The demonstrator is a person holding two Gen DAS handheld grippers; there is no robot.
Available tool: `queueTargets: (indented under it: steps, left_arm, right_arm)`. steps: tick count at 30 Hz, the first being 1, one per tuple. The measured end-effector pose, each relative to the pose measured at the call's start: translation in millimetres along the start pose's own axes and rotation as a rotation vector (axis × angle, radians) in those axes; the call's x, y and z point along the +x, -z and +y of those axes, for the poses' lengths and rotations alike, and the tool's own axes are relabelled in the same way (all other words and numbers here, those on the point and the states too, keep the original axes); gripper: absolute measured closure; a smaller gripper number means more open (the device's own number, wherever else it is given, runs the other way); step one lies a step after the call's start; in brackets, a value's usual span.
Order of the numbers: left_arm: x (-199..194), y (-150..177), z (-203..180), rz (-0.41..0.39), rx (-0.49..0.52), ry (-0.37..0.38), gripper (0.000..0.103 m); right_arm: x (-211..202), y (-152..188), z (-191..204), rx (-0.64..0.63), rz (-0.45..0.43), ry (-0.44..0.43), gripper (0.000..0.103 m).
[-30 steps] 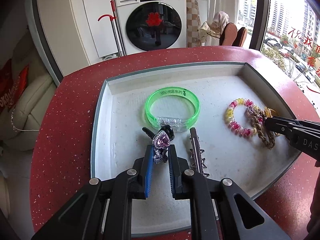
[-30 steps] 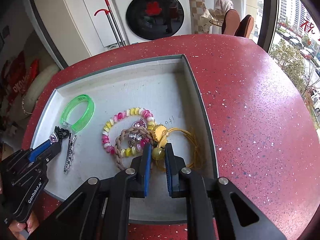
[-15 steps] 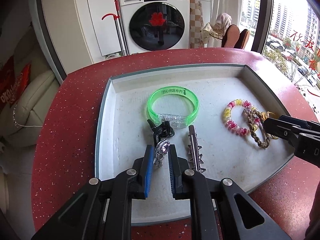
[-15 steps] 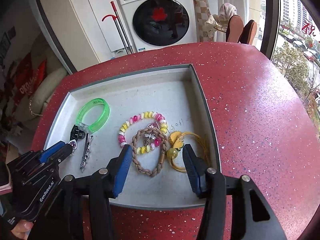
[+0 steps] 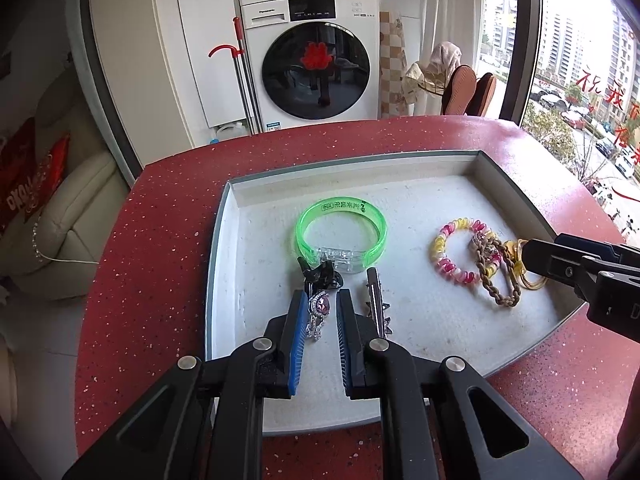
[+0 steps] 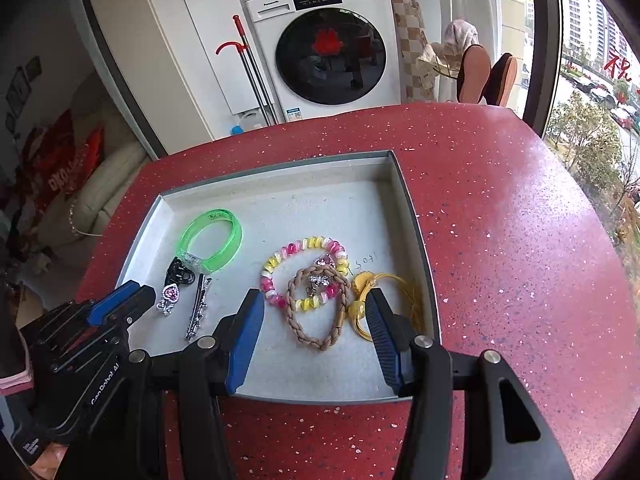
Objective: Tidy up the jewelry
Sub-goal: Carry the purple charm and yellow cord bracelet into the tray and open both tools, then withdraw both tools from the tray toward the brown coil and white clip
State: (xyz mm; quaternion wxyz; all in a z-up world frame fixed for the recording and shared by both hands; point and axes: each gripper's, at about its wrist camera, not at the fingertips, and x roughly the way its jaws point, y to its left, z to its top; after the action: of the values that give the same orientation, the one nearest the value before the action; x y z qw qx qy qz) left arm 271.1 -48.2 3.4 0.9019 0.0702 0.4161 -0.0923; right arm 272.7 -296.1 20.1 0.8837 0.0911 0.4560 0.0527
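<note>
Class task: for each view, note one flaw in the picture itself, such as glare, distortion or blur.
Left wrist view: the window is overexposed, and the tray edges bow from fisheye distortion. Right wrist view: dark vignette in the corners; daylight sheen on the red table.

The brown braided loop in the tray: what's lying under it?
The brown braided loop crosses over the pink-and-yellow coil bracelet, and a small pink-stoned charm sits inside the overlap. Its right side meets the yellow hair tie; which is on top there is unclear.
</note>
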Motion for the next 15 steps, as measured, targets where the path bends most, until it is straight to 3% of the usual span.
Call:
queueTargets:
  steps: [3,4,5,6,8,12,15]
  left_arm:
    - [-1.8,0.1,0.8,-0.003,-0.005,0.001,0.070]
    - [-2.6,0.0,1.3,-0.004,-0.007,0.001,0.062]
    - [-3.2,-0.4,1.5,-0.005,-0.009,0.001,0.043]
    - [-5.8,-0.4,2.4,-0.014,-0.017,-0.002,0.000]
    - [-16.8,-0.5,4.5,-0.080,-0.032,-0.014,0.000]
    - [-21.0,-2.7,1.7,-0.076,-0.006,-0.013,0.000]
    - [-21.1,-1.3,3.6,-0.072,-0.013,-0.014,0.000]
  right_arm:
    - [-2.8,0.0,1.5,-0.004,-0.005,0.000,0.046]
    - [-3.6,-0.1,2.1,-0.005,-0.007,0.001,0.046]
    - [-4.5,-0.1,2.6,-0.006,-0.009,0.002,0.046]
    - [-5.4,0.4,2.8,-0.007,-0.010,0.002,0.046]
    - [-6.9,1.0,3.4,-0.010,-0.014,0.002,0.046]
    - [-10.0,1.8,5.0,-0.014,-0.022,0.001,0.045]
    - [-15.8,4.0,9.0,-0.034,-0.050,0.015,0.022]
